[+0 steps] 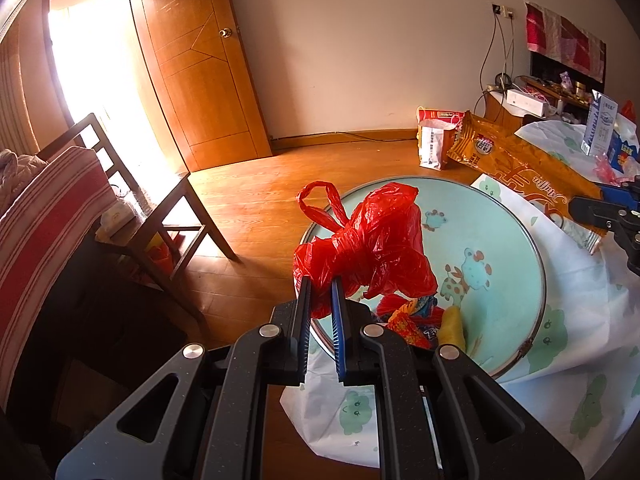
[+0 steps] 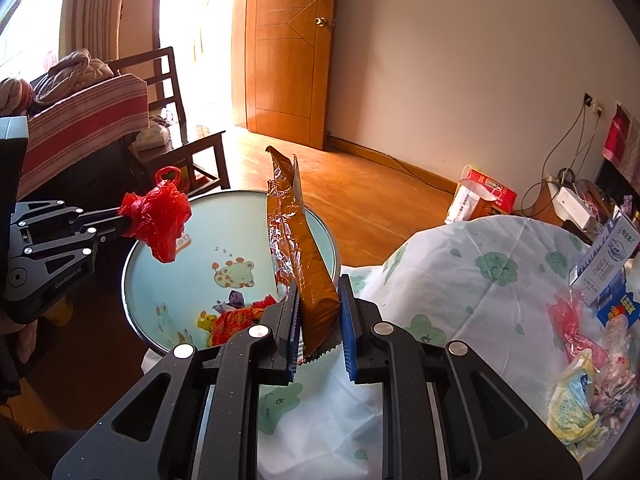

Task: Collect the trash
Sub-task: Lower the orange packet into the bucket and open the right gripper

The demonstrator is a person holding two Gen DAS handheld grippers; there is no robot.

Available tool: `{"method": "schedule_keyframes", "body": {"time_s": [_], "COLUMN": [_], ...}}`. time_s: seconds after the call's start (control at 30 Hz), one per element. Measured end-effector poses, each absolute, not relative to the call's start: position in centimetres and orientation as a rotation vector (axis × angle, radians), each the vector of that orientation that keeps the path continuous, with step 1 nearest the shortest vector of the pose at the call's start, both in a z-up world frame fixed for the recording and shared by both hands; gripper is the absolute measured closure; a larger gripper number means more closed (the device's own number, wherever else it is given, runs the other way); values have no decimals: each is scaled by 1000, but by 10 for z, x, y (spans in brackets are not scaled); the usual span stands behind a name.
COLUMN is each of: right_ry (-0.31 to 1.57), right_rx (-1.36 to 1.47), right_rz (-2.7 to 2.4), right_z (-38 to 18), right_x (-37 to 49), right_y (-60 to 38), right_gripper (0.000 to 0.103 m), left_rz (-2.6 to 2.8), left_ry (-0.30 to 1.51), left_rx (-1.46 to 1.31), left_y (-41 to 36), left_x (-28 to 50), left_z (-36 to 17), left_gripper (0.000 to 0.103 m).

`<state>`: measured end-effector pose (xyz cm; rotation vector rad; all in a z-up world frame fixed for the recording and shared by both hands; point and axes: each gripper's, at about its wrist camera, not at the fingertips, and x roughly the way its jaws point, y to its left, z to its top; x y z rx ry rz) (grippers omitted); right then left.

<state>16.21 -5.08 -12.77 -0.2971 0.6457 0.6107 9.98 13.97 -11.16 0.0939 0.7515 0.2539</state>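
Observation:
My left gripper (image 1: 320,284) is shut on a crumpled red plastic bag (image 1: 372,248) and holds it over a round basin with a cartoon print (image 1: 500,248). It shows in the right wrist view (image 2: 124,218) with the bag (image 2: 160,216) above the basin (image 2: 168,264). My right gripper (image 2: 318,292) is shut on a long orange snack wrapper (image 2: 296,240) that stands up over the basin's near edge. The wrapper also shows in the left wrist view (image 1: 516,160), with the right gripper at the right edge. Colourful wrappers (image 2: 236,316) lie in the basin.
A table under a white cloth with green prints (image 2: 460,280) holds a milk carton (image 2: 608,256), a blue box and loose wrappers (image 2: 580,392). A wooden chair (image 1: 160,208) and a striped blanket (image 1: 44,216) stand left. A paper bag (image 1: 434,144) sits on the floor.

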Motion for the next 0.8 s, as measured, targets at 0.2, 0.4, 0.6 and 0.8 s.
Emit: {"method": "schedule_keyframes", "body": {"time_s": [0.2, 0.4, 0.6, 0.8], "right_ry": [647, 648, 650, 651], "right_rx": [-301, -304, -309, -314], "right_rz": [612, 616, 620, 628], "right_z": [-128, -128, -128, -129], "right_x": [162, 162, 162, 162], "right_y": [-49, -47, -44, -40], "right_gripper": [84, 84, 84, 84], "left_rz": [250, 246, 243, 232], "left_ry": [752, 752, 752, 749], "left_rx": [93, 92, 88, 81], "left_y": [139, 140, 140, 135], "left_x": [100, 100, 101, 102], "left_z": [-111, -111, -111, -111], "left_gripper": [94, 94, 94, 90]}}
